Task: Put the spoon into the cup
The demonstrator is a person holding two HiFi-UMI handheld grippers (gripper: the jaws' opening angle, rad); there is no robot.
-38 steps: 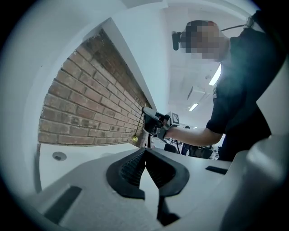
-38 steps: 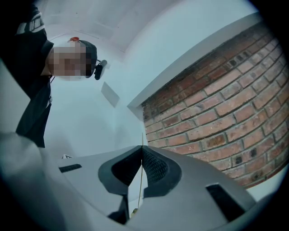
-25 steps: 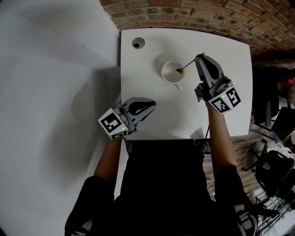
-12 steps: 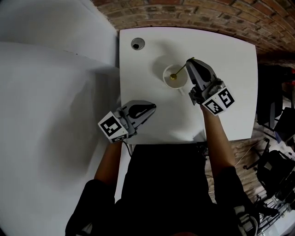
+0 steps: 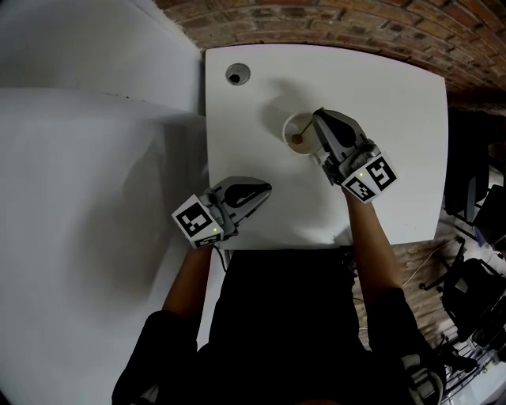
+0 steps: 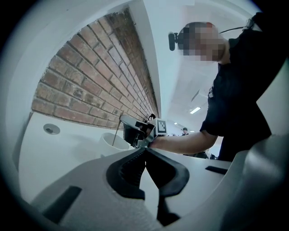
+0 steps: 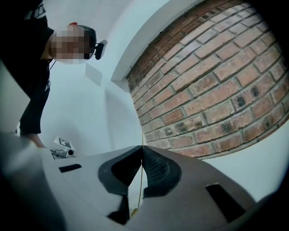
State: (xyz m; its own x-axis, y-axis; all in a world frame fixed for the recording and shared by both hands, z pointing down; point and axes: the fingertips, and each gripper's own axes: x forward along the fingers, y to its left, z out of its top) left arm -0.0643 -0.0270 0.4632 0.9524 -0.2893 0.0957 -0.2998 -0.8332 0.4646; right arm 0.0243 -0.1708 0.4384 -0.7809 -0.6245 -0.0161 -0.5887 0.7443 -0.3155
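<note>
A white cup [image 5: 300,134] stands on the white table [image 5: 395,95]. My right gripper [image 5: 319,119] hangs over the cup's right rim, shut on the thin handle of a gold spoon [image 5: 297,139], whose bowl sits low inside the cup. In the right gripper view the handle [image 7: 141,180] runs straight down between the shut jaws [image 7: 142,148]. My left gripper [image 5: 266,188] stays near the table's front left, shut and empty. From the left gripper view [image 6: 144,149] the cup [image 6: 112,140] shows with the spoon handle [image 6: 118,131] upright above it and the right gripper [image 6: 135,131] beside it.
A round cable hole [image 5: 236,74] lies in the table's far left corner. A brick wall [image 5: 356,24] runs behind the table, a white wall [image 5: 95,158] on the left. Dark chairs and gear [image 5: 474,293] stand on the floor at the right.
My right gripper has come left and down with the spoon, so the spoon's bowl has gone from the cup's right rim to inside it. The left gripper has barely shifted.
</note>
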